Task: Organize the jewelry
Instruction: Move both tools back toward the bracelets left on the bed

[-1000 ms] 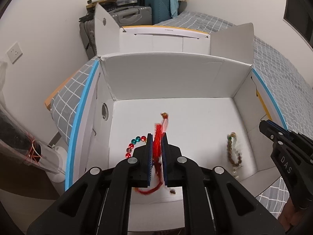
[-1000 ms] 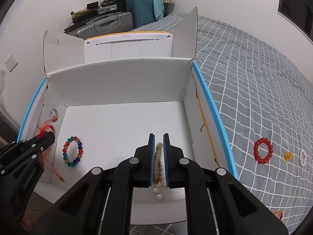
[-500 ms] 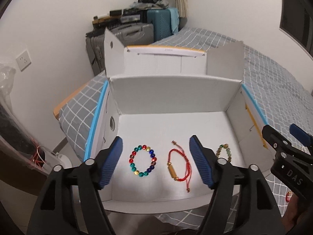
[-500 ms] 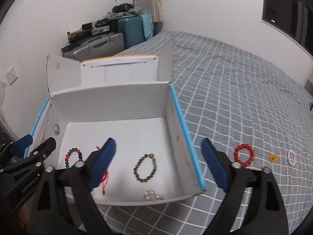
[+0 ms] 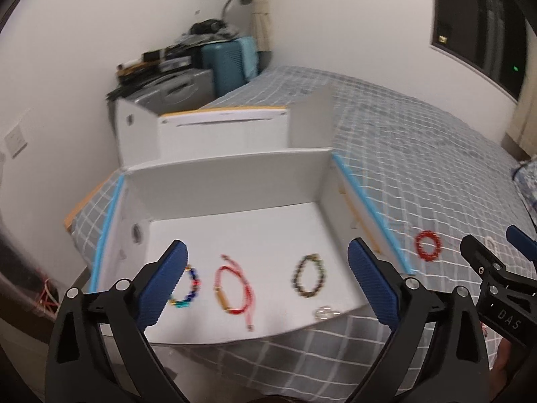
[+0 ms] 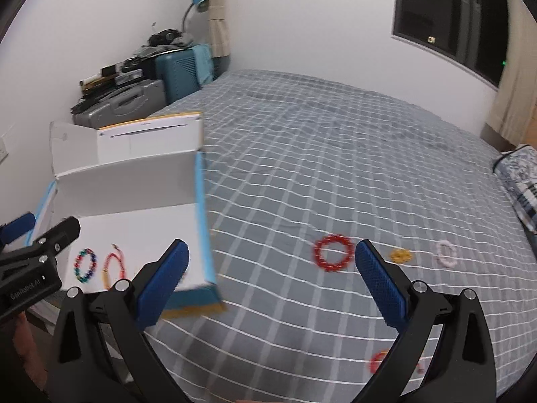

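An open white box (image 5: 235, 184) sits on the bed. Inside lie a multicoloured bead bracelet (image 5: 188, 288), a red cord bracelet (image 5: 235, 288), a brown-green bead bracelet (image 5: 310, 277) and small pearls (image 5: 324, 312). On the bed lie a red bead bracelet (image 6: 334, 252), a yellow piece (image 6: 400, 255), a pink bracelet (image 6: 446, 253) and a red piece (image 6: 377, 362) partly hidden by a finger. My left gripper (image 5: 268, 282) is open and empty above the box front. My right gripper (image 6: 272, 278) is open and empty over the bed, right of the box (image 6: 134, 181).
The grey checked bed (image 6: 335, 168) spreads to the right. Suitcases (image 6: 134, 100) and clutter stand at the far wall behind the box. A pillow (image 6: 520, 181) lies at the far right. The box flaps (image 5: 312, 117) stand upright at the back.
Both grippers opened, dropping the red cord bracelet and the brown-green bracelet in the box. Both then pulled back and swung right, the right one out over the bed.
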A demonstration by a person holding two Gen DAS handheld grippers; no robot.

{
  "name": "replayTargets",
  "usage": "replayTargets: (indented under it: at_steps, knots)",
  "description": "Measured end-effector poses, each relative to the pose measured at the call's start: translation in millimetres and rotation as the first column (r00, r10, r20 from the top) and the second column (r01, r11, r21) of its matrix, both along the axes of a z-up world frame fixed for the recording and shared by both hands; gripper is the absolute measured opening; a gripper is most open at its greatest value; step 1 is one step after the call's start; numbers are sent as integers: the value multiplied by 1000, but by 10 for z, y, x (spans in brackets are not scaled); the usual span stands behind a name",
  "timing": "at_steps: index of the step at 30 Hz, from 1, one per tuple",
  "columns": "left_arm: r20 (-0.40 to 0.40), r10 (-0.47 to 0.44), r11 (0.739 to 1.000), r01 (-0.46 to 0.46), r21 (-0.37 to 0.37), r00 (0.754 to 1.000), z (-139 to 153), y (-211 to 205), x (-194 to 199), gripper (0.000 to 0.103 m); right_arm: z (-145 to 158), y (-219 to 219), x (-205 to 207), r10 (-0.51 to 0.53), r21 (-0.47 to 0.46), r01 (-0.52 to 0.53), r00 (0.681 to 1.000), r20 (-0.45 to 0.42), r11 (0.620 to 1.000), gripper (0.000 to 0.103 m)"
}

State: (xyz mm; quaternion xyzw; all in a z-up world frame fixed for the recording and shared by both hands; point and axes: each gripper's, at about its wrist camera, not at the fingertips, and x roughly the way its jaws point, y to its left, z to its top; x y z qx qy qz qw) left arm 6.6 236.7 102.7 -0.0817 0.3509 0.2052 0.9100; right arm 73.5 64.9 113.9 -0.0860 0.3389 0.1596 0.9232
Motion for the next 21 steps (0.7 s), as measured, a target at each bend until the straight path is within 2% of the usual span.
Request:
replayTargets:
  at_steps: [10, 15, 21]
  knots:
    - [-1, -168, 986, 168, 26, 986, -24, -947, 457, 97, -32, -1027, 9, -134, -11, 134, 991, 8, 991, 95]
    - [-11, -231, 973, 231, 0, 973, -127, -1282, 685, 97, -202, -1477, 42, -201, -13, 200, 979, -22, 980, 95]
    - [-29, -312, 950, 311, -26, 950, -329, -1718, 972, 97, -540, -1868, 58, -254, 0, 255, 964, -77, 967, 95]
